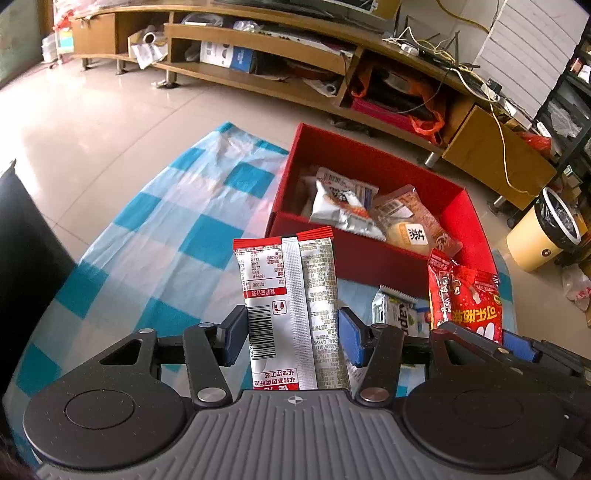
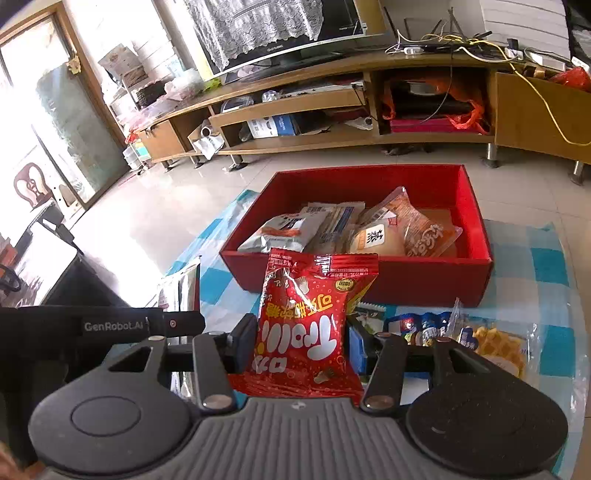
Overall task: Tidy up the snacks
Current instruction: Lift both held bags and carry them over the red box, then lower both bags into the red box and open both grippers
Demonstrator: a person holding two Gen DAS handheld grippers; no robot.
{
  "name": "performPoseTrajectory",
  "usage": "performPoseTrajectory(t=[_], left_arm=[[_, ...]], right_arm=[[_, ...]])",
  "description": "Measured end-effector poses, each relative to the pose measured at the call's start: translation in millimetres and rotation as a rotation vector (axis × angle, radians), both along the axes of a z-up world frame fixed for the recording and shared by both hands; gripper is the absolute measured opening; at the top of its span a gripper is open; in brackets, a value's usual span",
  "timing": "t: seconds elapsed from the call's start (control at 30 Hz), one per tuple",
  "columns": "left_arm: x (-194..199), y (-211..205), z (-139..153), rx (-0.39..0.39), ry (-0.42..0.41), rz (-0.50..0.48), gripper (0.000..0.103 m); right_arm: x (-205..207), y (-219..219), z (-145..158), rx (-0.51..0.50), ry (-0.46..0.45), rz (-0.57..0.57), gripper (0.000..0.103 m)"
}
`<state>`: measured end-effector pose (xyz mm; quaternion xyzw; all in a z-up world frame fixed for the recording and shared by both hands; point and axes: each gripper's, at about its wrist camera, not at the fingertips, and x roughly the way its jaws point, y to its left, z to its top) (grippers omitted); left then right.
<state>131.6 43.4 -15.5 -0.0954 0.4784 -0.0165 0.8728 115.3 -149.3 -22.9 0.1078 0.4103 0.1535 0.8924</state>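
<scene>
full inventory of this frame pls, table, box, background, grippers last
red box: 1, red, open, on the checked cloth
packets in box: several, silver, tan and orange, piled inside; exact count unclear
checked cloth: 1, blue and white, under the box
silver-red packet: 1, silver with red ends, upright between the left jaws
red candy bag: 1, red with white lettering, between the right jaws
loose packets: a few, blue, white and clear, on the cloth before the box
TV stand: 1, wood, cluttered shelves, behind
TV: 1, lace-draped, on the stand
bin: 1, cream, black liner, on the floor at right
left gripper: black, shut on the silver-red packet
right gripper: black, shut on the red candy bag
</scene>
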Motion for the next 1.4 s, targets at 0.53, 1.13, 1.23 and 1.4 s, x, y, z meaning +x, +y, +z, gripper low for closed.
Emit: performPoseTrajectory(t=[0.53, 1.13, 1.23, 1.4], left_arm=[[27, -12, 5, -0.003, -0.020, -0.028, 0.061], [67, -43, 8, 0.013, -0.048, -0.083, 0.061], [74, -48, 7, 0.020, -0.050, -0.092, 0.061], [85, -52, 6, 0.032, -0.053, -0.101, 0.061]], right_arm=[[22, -12, 10, 0.016, -0.033, -0.053, 0.047], [51, -26, 12, 0.002, -0.050, -0.094, 0.047], [57, -27, 10, 0.002, -0.046, -0.100, 0.047], [67, -29, 6, -0.003, -0.040, -0.108, 0.047]])
